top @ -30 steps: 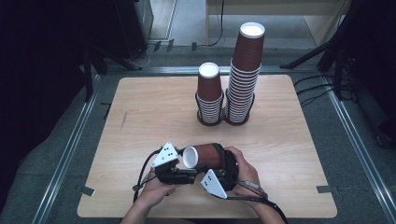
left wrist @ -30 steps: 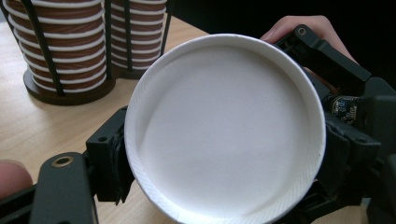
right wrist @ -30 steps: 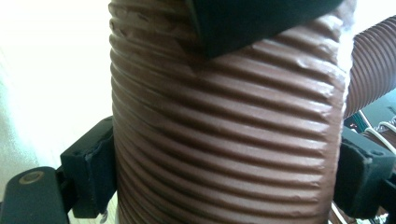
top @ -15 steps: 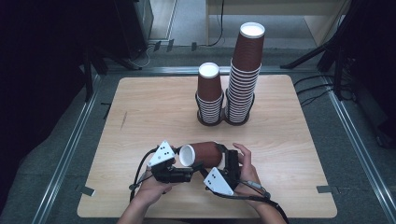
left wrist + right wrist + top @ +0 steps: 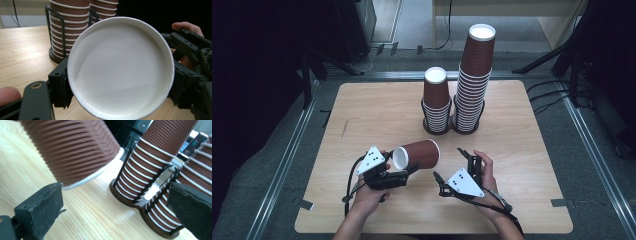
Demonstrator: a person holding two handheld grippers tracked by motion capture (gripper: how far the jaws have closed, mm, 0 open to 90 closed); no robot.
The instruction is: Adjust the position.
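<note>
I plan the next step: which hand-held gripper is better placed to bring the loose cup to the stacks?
Left. The left hand-held gripper is shut on the cup, while the right hand-held gripper is open beside it, holding nothing.

Brown paper cup [image 5: 417, 155] held on its side

Ribbed brown outside, white rim and plain white base, the cup lies level above the near part of the bench [image 5: 377, 110], base toward the left tool [image 5: 404, 172], which clamps it at that end.

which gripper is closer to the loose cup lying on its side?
Left. The left gripper is clamped on the cup near its base end; the right gripper sits open just beside its rim, not touching.
</note>
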